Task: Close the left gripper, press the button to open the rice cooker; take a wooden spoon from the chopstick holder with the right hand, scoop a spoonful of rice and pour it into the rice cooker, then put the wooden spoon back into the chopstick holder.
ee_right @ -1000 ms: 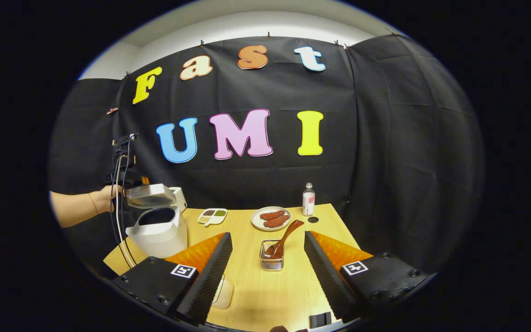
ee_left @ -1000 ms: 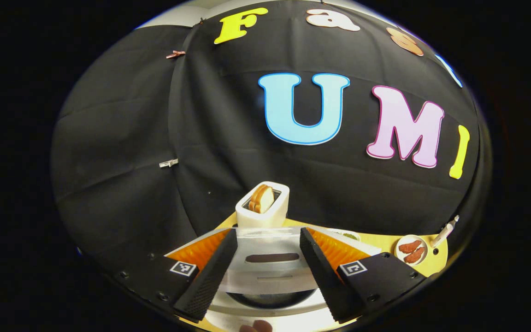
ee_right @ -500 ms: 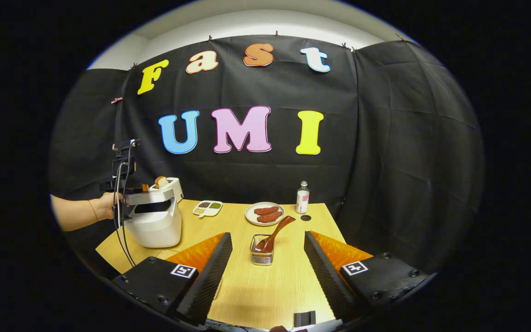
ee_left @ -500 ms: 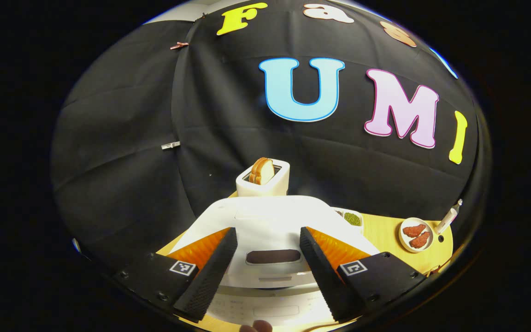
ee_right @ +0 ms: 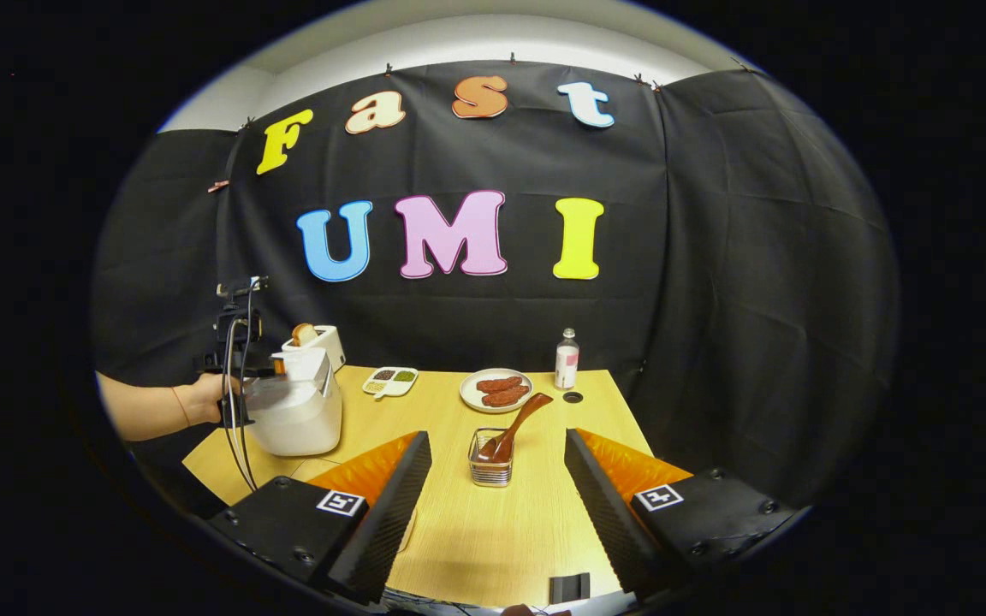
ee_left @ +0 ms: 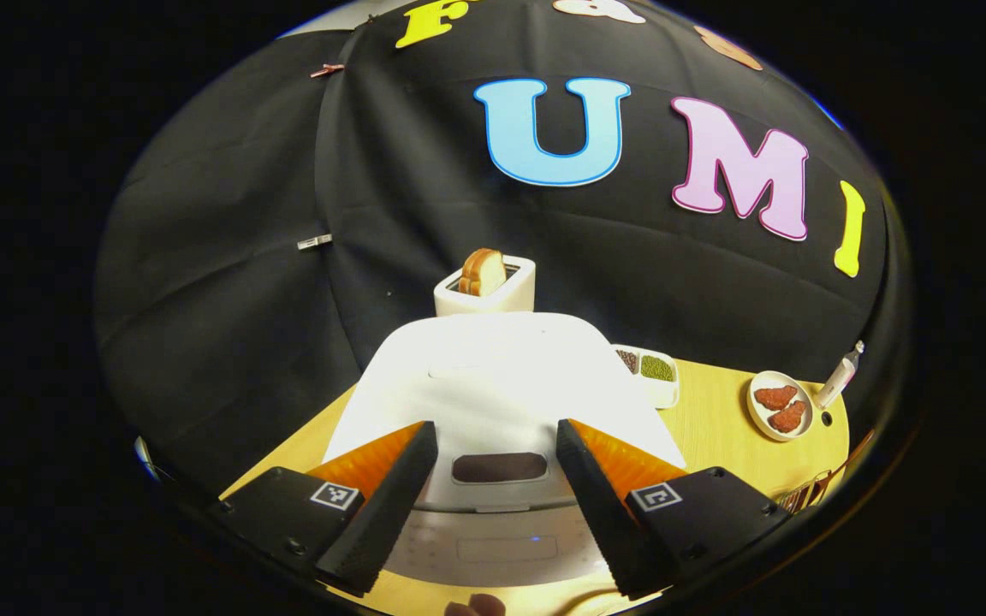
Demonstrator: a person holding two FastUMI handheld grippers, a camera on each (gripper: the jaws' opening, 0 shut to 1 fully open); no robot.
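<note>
The white rice cooker (ee_left: 493,376) stands close below my left gripper (ee_left: 495,428) with its lid down. The left gripper is open, one finger on each side of the dark oval recess (ee_left: 499,467) at the lid's front. In the right gripper view the cooker (ee_right: 296,411) sits at the table's left edge, and a hand (ee_right: 202,398) holds the left gripper against it. A wooden spoon (ee_right: 517,417) leans in the wire chopstick holder (ee_right: 491,466) at mid-table. My right gripper (ee_right: 497,436) hangs open just short of the holder, touching nothing.
A white toaster (ee_left: 486,282) with bread stands behind the cooker. A divided tray of grains (ee_right: 390,379), a plate of red meat pieces (ee_right: 497,389) and a small bottle (ee_right: 567,359) line the far side of the wooden table (ee_right: 476,530). Cables hang beside the cooker.
The cooker's lid, raised a second ago, has come down shut under the left gripper. The right gripper has barely shifted and stays open.
</note>
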